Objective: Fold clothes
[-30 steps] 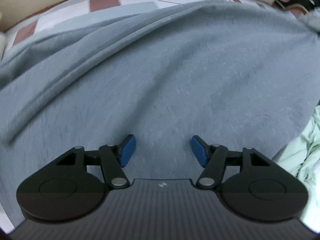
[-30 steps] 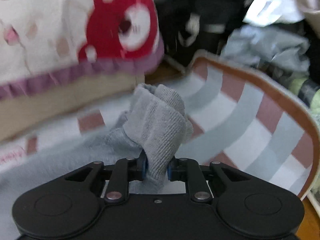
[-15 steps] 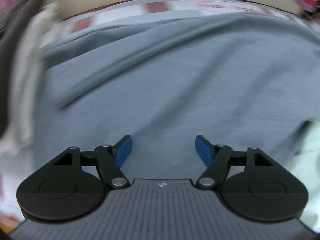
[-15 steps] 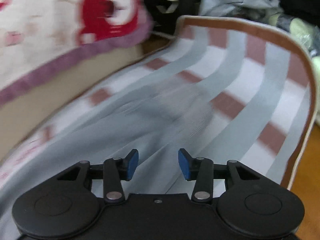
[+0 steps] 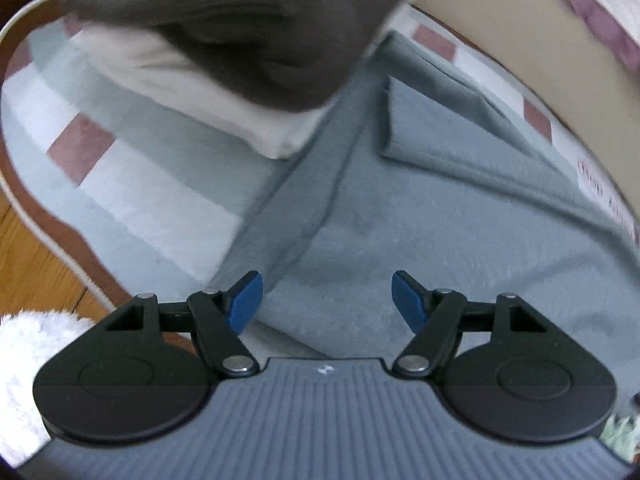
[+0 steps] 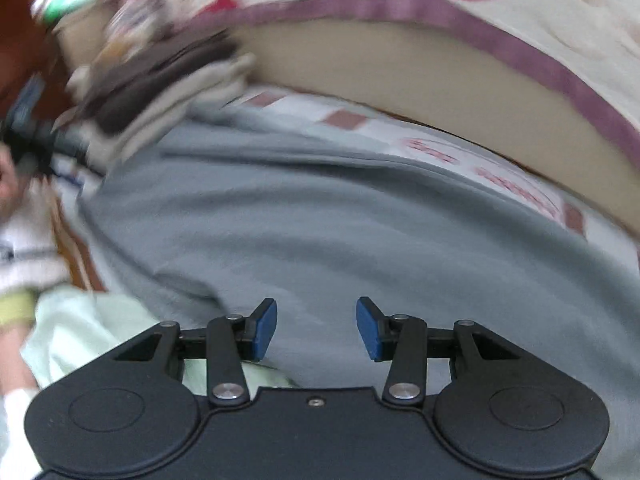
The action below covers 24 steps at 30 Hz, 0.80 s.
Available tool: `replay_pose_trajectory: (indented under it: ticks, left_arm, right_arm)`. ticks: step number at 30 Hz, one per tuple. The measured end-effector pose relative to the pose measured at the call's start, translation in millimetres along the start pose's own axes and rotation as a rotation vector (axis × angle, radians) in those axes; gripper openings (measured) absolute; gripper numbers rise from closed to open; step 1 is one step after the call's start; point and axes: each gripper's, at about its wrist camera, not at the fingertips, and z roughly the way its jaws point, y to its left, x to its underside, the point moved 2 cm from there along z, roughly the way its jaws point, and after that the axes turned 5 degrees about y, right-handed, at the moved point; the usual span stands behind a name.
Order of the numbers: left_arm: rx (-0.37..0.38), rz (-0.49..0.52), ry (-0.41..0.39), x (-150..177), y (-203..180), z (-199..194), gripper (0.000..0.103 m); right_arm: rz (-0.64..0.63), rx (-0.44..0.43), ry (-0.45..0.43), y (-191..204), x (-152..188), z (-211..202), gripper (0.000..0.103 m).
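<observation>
While both the left gripper (image 5: 327,300) and right gripper (image 6: 316,329) hung wide and empty, the grey garment (image 5: 420,208) lay across the striped mat (image 5: 132,160), partly folded; next likely needed gripping its near edge.

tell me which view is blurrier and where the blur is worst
Right wrist view is blurrier: the stacked clothes at upper left smear into streaks, though the right gripper stays sharp. Left wrist view is milder: the dark folded garment on top is soft, the grey shirt fairly clear; both bend at the edges.
</observation>
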Motion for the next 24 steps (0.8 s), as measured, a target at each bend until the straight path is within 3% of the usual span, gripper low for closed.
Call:
replay_pose_trajectory:
  ticks: [4, 7, 11, 13, 15, 17, 18, 19, 22, 24]
  left_arm:
    - [-0.002, 0.014, 0.028, 2.6, -2.2, 11.5, 0.073]
    - [-0.012, 0.02, 0.055, 2.9, -6.8, 22.2, 0.075]
    - [-0.014, 0.012, 0.049, 1.7, -5.9, 27.5, 0.079]
    - [0.011, 0.002, 0.032, -1.7, -3.6, 27.0, 0.079]
    - [0.03, 0.008, 0.006, -3.6, -3.8, 23.2, 0.075]
    - [0.03, 0.024, 0.013, -2.7, -5.8, 18.4, 0.075]
    - [0.044, 0.017, 0.034, -1.0, -5.0, 16.3, 0.076]
    - [0.081, -0.012, 0.059, 1.9, -2.4, 15.0, 0.076]
    - [0.204, -0.125, 0.118, 14.6, 5.6, 13.4, 0.079]
    - [0.236, -0.195, 0.137, 26.2, 7.5, 15.2, 0.08]
  right_arm:
    - [-0.135, -0.03, 0.034, 36.8, -6.4, 22.2, 0.049]
    - [-0.208, 0.013, 0.056, 54.6, -9.6, 37.4, 0.052]
    - [-0.22, -0.002, 0.094, 59.9, -8.3, 50.6, 0.052]
    - [-0.226, -0.012, 0.1, 60.5, -13.8, 65.2, 0.059]
    - [-0.231, 0.053, 0.107, 59.3, -26.1, 88.7, 0.06]
    - [-0.214, 0.069, 0.109, 55.9, -39.0, 102.3, 0.048]
    - [-0.205, 0.059, 0.107, 54.3, -45.3, 106.6, 0.028]
    - [-0.187, 0.043, 0.103, 51.8, -50.1, 108.8, 0.016]
    - [-0.073, -0.016, 0.082, 39.1, -56.6, 106.6, 0.012]
    - [0.023, -0.049, 0.078, 30.3, -58.2, 106.2, 0.012]
